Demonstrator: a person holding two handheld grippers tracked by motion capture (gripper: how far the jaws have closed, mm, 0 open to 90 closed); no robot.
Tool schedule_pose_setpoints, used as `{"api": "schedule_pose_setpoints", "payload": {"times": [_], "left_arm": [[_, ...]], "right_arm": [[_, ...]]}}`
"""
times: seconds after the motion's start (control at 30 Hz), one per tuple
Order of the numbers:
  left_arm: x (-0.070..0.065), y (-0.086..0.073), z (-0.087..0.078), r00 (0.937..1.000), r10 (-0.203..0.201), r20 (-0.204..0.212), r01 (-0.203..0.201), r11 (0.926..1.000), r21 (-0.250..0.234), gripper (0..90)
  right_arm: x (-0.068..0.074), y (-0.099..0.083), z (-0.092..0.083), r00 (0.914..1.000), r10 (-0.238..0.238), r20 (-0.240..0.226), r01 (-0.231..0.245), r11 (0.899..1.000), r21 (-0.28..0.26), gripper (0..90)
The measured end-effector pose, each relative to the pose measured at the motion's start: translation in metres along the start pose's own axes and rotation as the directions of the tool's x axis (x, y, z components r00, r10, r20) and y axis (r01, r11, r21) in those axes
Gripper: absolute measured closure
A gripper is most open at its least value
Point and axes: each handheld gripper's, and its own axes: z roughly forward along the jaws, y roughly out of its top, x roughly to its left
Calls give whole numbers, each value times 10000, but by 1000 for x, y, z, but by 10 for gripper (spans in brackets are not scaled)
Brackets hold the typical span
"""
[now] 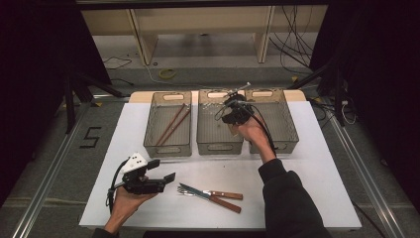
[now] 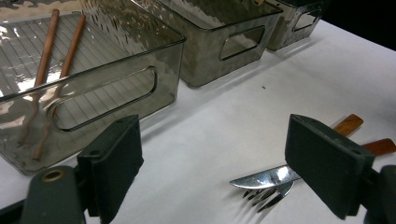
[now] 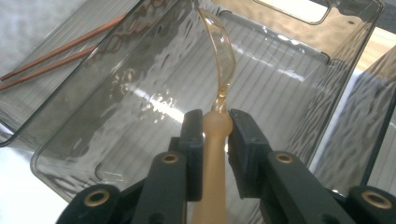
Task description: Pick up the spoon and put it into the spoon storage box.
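While the high view is looking down on the white table (image 1: 307, 178), the right gripper (image 1: 233, 110) is hovering over the middle bin (image 1: 218, 141) of three smoky clear bins, with the person's right hand (image 1: 252, 133) behind it. The left bin (image 1: 166, 147) is holding two chopsticks (image 1: 172, 125) lying side by side, and the right bin (image 1: 285, 134) is standing just beside the middle one. Near the front edge, the left gripper (image 1: 166, 171) is resting in the left hand (image 1: 126, 203) with its jaws standing wide apart, pointing toward a knife (image 1: 210, 197) and a fork (image 1: 213, 193) with wooden handles that are lying crossed on the table.

Looking along the left gripper (image 2: 224, 158) in its own view, the two black pads are standing far apart with nothing between them. The knife (image 2: 261, 177) and fork (image 2: 266, 195) are lying on the table (image 2: 224, 121) just ahead of the right-hand pad, untouched. The left bin (image 2: 107, 70) with the chopsticks (image 2: 56, 60) is sitting beyond, the middle bin (image 2: 219, 42) next to it.

Seen from the right gripper view, the right gripper (image 3: 215, 133) is clamping the handle of a translucent amber spoon (image 3: 222, 70), pads pressing on both sides. The spoon's bowl is pointing away over the inside of the middle bin (image 3: 140, 93), above its ribbed floor. The chopsticks (image 3: 60, 56) are showing through the bin wall at upper left.
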Motion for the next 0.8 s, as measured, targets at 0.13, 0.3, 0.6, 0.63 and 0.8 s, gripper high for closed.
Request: {"api": "schedule_pose_setpoints", "payload": {"times": [0.13,0.3,0.6,0.63,0.8], "left_arm": [[0,0,0,10000,9,-9,-9,10000,-20,183],[0,0,0,10000,32,-7,-32,10000,-21,183],[0,0,-1,10000,33,-20,-33,10000,-27,182],[0,0,-1,10000,39,-24,-39,10000,-13,182],[0,0,0,10000,40,-23,-40,10000,-16,182]], "right_arm": [[0,0,4,10000,50,-34,-50,10000,66,767],[0,-1,9,9999,85,-92,-83,9998,161,763],[0,-1,6,9988,316,-362,-315,9995,35,479],[0,-1,4,9988,263,-412,-263,9997,6,471],[5,-3,-8,9977,-107,-670,98,9999,-129,436]]}}
